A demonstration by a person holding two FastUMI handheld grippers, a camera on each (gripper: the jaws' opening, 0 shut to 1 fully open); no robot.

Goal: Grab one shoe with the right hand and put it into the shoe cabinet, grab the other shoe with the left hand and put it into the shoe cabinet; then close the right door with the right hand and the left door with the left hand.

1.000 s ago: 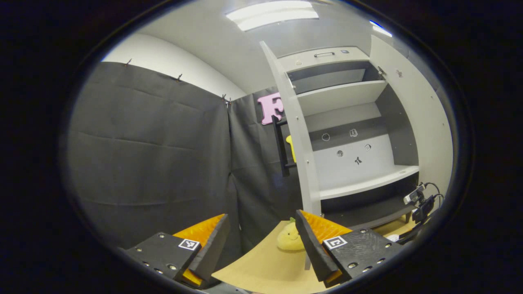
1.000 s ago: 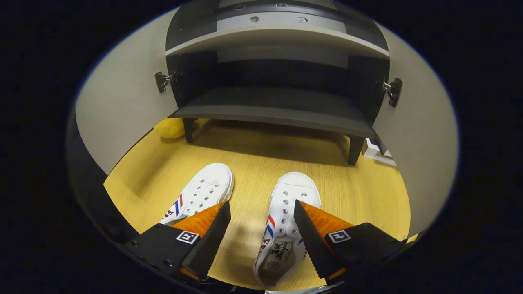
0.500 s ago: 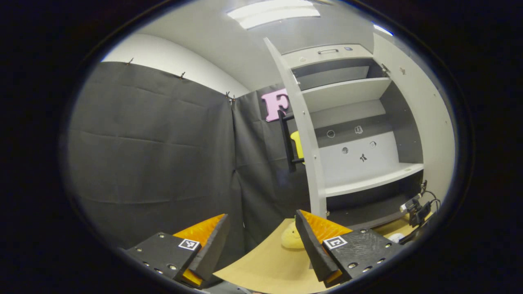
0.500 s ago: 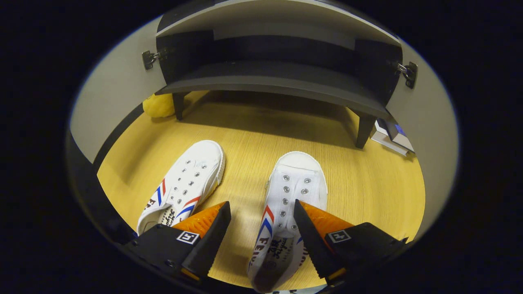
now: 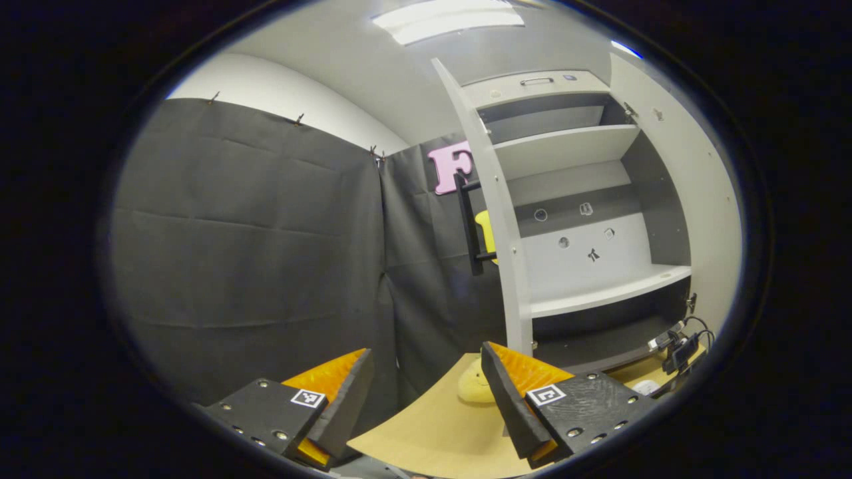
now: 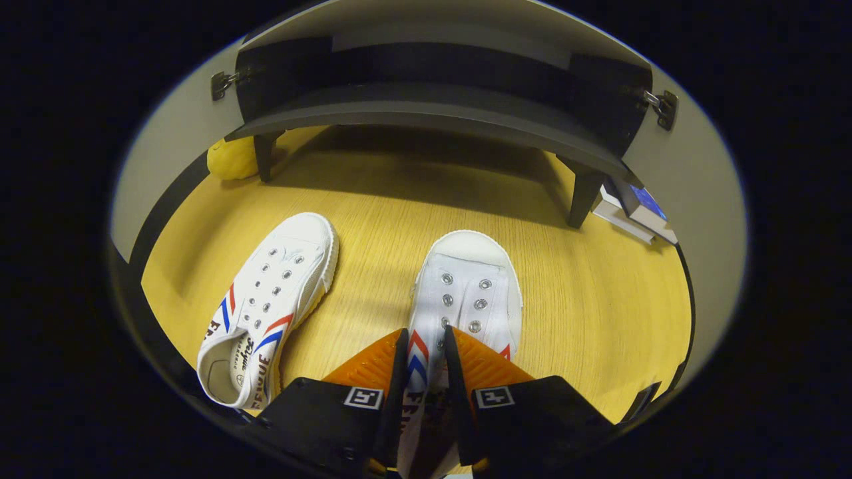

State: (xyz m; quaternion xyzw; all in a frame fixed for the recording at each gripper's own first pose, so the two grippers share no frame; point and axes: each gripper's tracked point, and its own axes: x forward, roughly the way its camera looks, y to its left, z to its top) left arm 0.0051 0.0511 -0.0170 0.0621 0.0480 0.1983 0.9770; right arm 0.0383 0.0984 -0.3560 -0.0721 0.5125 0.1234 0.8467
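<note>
Pinching the side wall of the right shoe [image 6: 459, 293], the right gripper [image 6: 425, 372] has its fingers pressed on thin canvas near the opening; I judge the shoe could swing toe-down or slip out when lifted. The left shoe [image 6: 266, 306] lies beside it on the wooden floor [image 6: 586, 306]. Farther off, the cabinet's bottom shelf [image 6: 426, 116] is low, so the toe might catch its edge. The left gripper [image 5: 426, 392] hangs spread, empty, facing the open left door [image 5: 496, 219].

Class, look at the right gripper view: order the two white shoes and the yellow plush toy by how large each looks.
1. Left shoe, fully visible.
2. Gripped shoe, partly hidden by the right gripper; likely the same true size, so that ranking is unsure.
3. Yellow plush toy, smallest, though farther off and partly hidden.
</note>
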